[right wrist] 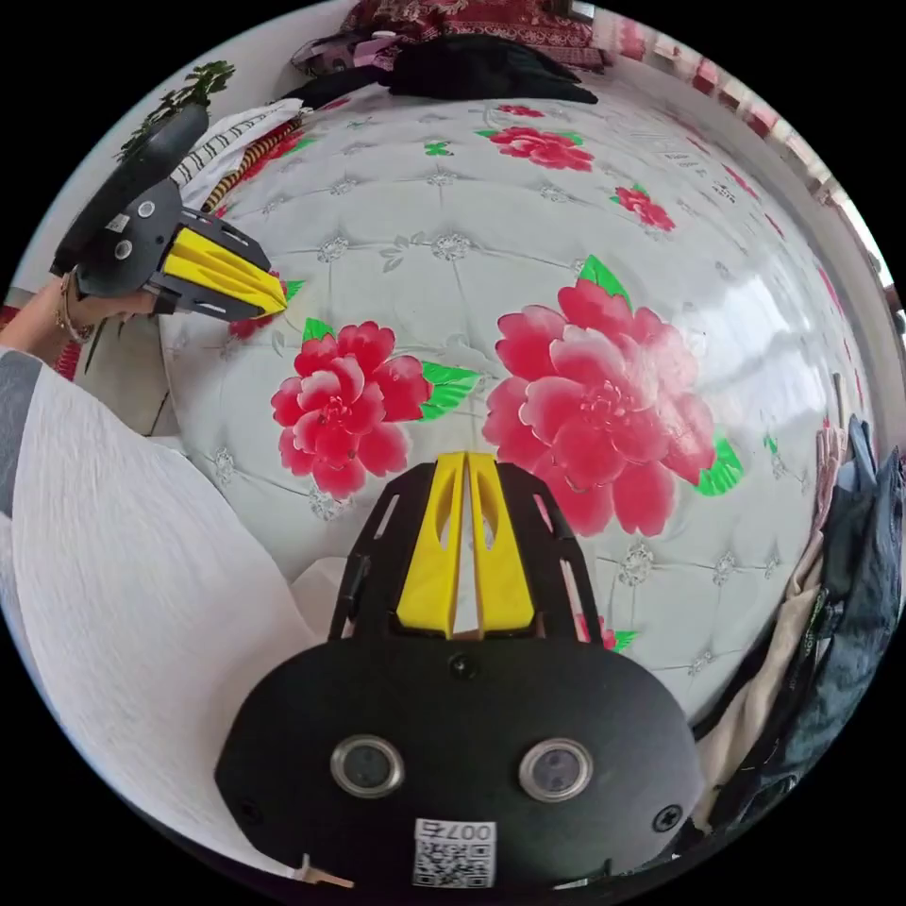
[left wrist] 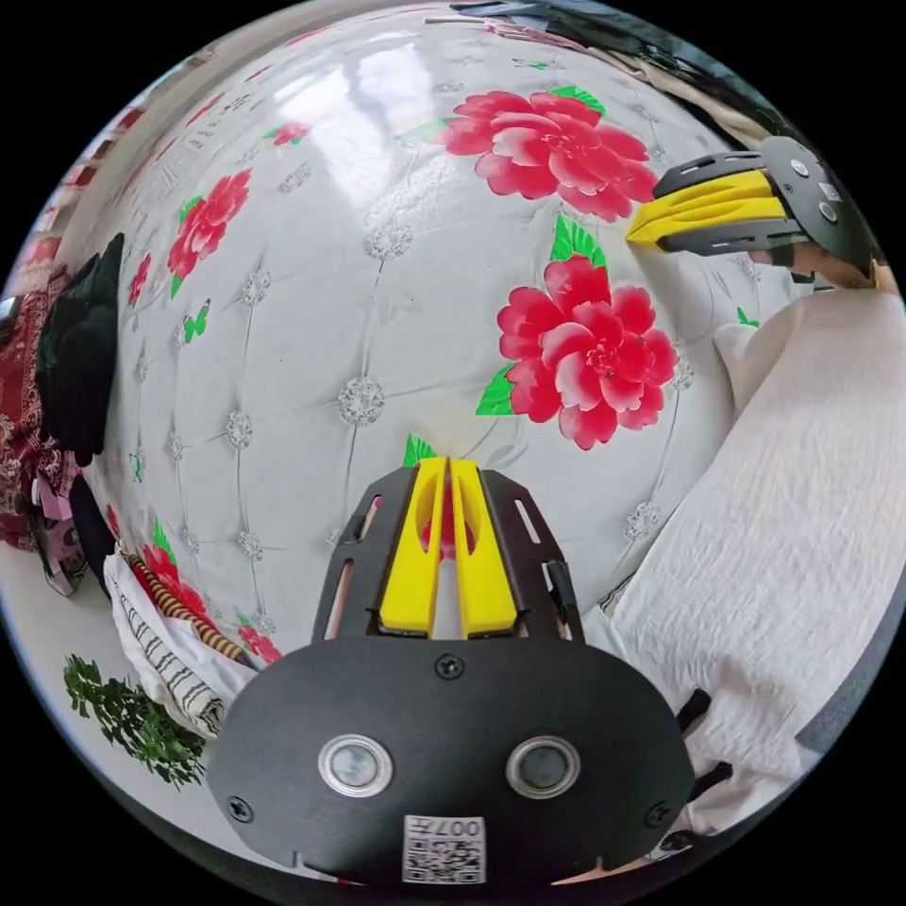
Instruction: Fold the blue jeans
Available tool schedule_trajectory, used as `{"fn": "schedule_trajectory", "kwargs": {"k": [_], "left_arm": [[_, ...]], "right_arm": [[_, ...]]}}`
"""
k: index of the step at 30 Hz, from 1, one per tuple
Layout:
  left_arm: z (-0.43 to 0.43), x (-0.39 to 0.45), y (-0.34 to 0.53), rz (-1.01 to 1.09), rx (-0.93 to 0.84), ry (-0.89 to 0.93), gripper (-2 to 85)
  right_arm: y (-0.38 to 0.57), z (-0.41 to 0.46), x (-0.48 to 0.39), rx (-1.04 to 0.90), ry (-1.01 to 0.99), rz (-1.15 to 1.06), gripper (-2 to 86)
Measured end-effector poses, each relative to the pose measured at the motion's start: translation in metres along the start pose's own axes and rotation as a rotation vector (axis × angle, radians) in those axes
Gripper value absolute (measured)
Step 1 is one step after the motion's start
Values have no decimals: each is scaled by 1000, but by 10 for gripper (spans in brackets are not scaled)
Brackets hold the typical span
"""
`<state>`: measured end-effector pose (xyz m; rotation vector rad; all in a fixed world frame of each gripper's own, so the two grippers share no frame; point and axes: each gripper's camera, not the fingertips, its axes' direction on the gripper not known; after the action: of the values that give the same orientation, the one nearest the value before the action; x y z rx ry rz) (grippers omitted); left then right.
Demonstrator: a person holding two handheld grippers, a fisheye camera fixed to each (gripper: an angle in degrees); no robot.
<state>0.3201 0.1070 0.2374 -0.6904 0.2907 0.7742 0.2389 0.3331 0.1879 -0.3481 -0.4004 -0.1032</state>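
Both grippers hover over a bed whose white quilted cover is printed with large red flowers — nothing lies between the jaws of either one. In the left gripper view the left gripper has its yellow jaws pressed together, tips touching, holding nothing, above the cover near a red flower. In that same view the right gripper shows near the far side, its jaws likewise closed and empty. In the right gripper view the right gripper is closed on nothing, tips meeting just before two big blooms. The left gripper appears there at the upper left, held by a hand, jaws together. The person's white textured garment takes up the near side of the bed in both views. The blue jeans seem to be the dark blue denim in a heap of clothes at the bed's right edge in the right gripper view, well apart from both grippers. At the opposite edge lie a striped cloth and a black garment.
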Motion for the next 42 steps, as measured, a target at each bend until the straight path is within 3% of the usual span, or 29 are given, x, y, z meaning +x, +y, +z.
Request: {"fn": "schedule_trajectory", "kwargs": {"k": [2, 7, 10, 15, 17, 20, 25, 28, 30, 33, 37, 39, 42], "left_arm": [[5, 5, -5, -28, -3, -5, -9], [15, 26, -12, -55, -27, -100, -9], [21, 31, -13, -122, -38, -126, -9], [26, 23, 4, -348, 5, -77, -10], [27, 20, 19, -419, 28, 32, -10], [31, 24, 42, -469, 91, 177, -10], [35, 34, 76, -497, 133, 251, -8], [31, 34, 100, -509, 186, 278, -1], [22, 33, 116, -495, 286, 311, 16], [3, 32, 141, -448, 453, 366, 59], [-29, 27, 176, -394, 640, 387, 85], [-43, 24, 193, -382, 715, 383, 90], [-55, 10, 227, -425, 807, 363, 94]], "right_arm": [[1, -13, 19, -32, -142, 110, -2], [78, -106, 58, 349, -212, 334, 2], [145, -162, 66, 485, 21, 424, 14], [255, -269, 59, 654, 597, 690, 82], [277, -292, 50, 659, 781, 741, 95], [284, -293, 55, 478, 921, 807, 110], [276, -277, 65, 331, 740, 879, 63], [266, -327, 24, 583, 673, 739, 21], [268, -384, 2, 935, 342, 602, 9], [240, -439, -23, 1177, 16, 396, 5], [137, -480, -137, 1043, 142, 21, 4], [92, -489, -218, 1057, -98, -353, 7], [37, -479, -313, 963, -426, -725, 17]]}}
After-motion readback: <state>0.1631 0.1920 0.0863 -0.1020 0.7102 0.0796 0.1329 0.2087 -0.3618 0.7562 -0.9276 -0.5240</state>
